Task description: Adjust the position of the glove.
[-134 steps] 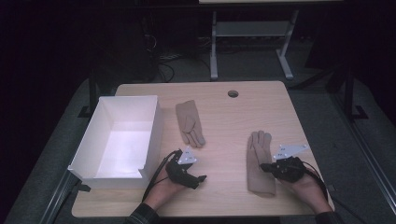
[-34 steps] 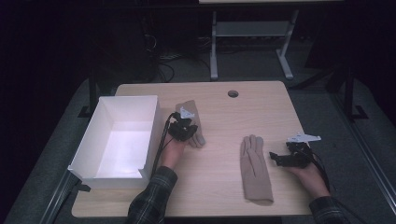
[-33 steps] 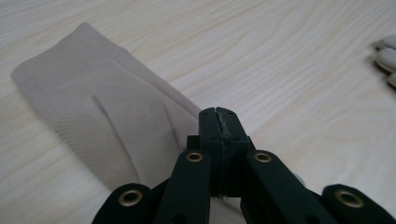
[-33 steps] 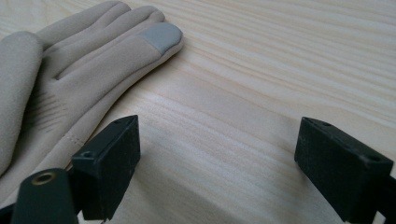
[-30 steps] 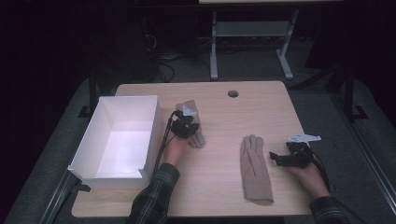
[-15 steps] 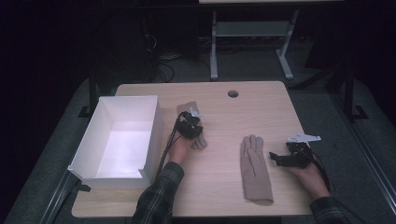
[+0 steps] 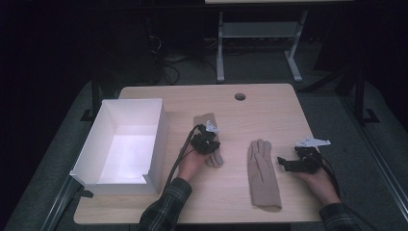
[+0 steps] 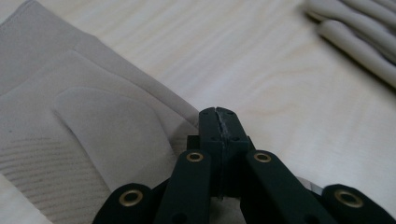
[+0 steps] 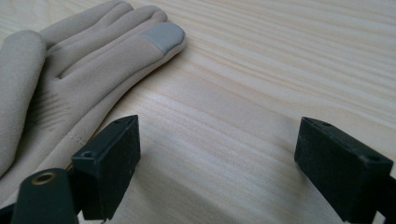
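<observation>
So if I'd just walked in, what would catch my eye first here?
Probably the two beige gloves on the wooden table: the left glove lies mid-table under the left gripper, whose jaws are shut at the glove's edge, and the right glove lies flat beside the open right gripper. After that, the big white box at the table's left edge stands out brightly against the dark room.

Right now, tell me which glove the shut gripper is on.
The glove beside the white box, under the left gripper; the other glove lies untouched beside the open right gripper.
</observation>
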`<state>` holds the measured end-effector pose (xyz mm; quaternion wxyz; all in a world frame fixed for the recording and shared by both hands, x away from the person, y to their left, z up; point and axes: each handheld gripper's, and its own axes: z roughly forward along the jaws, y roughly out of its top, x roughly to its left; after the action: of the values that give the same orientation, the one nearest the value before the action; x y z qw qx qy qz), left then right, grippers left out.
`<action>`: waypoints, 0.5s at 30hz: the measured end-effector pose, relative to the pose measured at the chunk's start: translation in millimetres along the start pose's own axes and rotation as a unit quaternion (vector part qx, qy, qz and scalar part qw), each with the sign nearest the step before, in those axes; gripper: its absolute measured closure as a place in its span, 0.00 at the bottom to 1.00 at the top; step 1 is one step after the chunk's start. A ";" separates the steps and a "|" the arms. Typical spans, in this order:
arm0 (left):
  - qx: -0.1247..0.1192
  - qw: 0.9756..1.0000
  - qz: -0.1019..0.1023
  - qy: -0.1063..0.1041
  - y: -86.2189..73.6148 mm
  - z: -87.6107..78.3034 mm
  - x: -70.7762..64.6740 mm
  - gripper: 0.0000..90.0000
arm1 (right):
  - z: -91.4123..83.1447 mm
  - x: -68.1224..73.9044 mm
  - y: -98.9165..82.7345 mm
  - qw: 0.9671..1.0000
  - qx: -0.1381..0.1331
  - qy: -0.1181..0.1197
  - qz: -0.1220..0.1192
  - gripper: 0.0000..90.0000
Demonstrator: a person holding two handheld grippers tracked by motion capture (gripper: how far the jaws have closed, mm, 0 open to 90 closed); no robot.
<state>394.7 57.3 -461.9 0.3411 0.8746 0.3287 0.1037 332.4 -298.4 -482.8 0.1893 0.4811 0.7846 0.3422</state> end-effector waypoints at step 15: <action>0.026 0.998 0.026 -0.057 -29.1 -29.8 -42.6 1.00 | -0.1 0.9 -0.1 1.000 0.000 0.001 0.000 0.16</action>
<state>335.4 61.5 -457.2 0.3333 0.8959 0.2887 0.0534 331.8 -297.6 -482.8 0.1881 0.4811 0.7847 0.3425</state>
